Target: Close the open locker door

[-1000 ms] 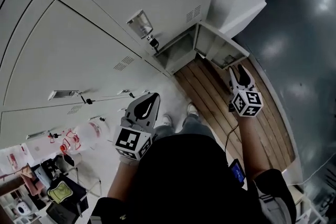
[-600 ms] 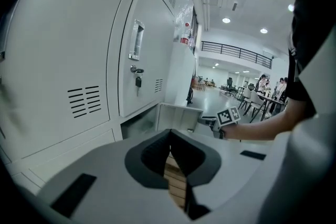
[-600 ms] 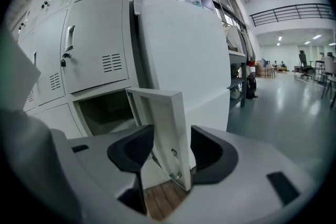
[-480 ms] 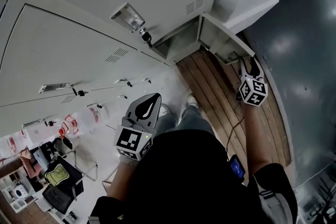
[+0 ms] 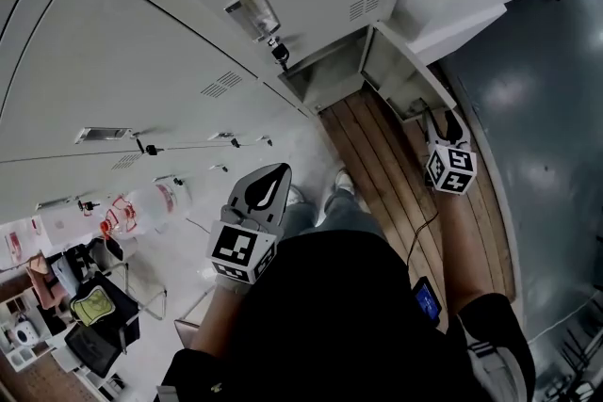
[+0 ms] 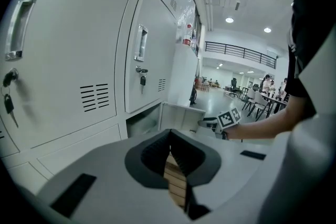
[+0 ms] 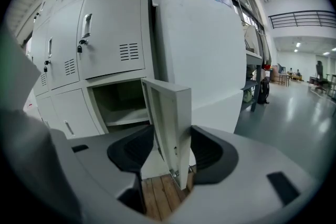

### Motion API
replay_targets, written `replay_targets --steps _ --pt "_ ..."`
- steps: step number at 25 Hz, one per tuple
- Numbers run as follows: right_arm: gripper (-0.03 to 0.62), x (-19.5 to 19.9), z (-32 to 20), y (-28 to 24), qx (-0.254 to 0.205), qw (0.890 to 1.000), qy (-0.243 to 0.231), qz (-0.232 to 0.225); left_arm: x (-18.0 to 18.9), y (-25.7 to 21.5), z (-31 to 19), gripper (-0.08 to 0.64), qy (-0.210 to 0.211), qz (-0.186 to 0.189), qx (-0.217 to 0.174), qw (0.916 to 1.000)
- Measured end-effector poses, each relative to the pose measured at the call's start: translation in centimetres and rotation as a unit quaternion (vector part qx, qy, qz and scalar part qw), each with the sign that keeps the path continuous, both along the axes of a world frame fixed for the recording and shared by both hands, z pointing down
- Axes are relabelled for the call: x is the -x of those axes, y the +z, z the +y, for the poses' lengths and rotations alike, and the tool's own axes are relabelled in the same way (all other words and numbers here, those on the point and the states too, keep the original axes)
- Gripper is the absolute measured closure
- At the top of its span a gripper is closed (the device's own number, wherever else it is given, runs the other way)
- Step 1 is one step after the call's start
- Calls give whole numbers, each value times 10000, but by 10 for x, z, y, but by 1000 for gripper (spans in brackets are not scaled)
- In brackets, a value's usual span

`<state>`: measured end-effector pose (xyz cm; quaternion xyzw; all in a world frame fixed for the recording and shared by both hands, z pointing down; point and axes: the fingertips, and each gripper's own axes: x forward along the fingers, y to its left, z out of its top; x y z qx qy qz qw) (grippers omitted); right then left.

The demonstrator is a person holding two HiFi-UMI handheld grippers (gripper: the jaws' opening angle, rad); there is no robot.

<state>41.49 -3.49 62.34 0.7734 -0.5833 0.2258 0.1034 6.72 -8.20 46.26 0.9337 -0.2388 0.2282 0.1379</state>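
The open locker door, white metal, stands out from the low compartment at floor level. My right gripper is at the door's free edge. Its jaws are wide open, with the door's edge between them and neither pad clearly pressing on it. My left gripper hangs in front of my body, away from the lockers, shut on nothing. The left gripper view also shows the door and the right gripper beside it.
Closed white lockers with handles and a hanging key fill the wall to the left. A wooden floor strip runs under my feet. Polished grey floor lies to the right. A chair and bags sit at lower left.
My right gripper has moved forward and right to the door's edge, and its jaws now stand around that edge. The left gripper has stayed in place.
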Motion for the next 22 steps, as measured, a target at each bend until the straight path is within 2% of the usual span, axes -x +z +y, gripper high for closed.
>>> replay_targets --steps 12,22 --pt "377 114 3 -2 137 9943 -1048 -120 34 -1 9 537 -86 152 46 9998" --pt "377 200 -46 -17 -82 9764 -2155 -137 76 3 3 537 -627 191 69 9978"
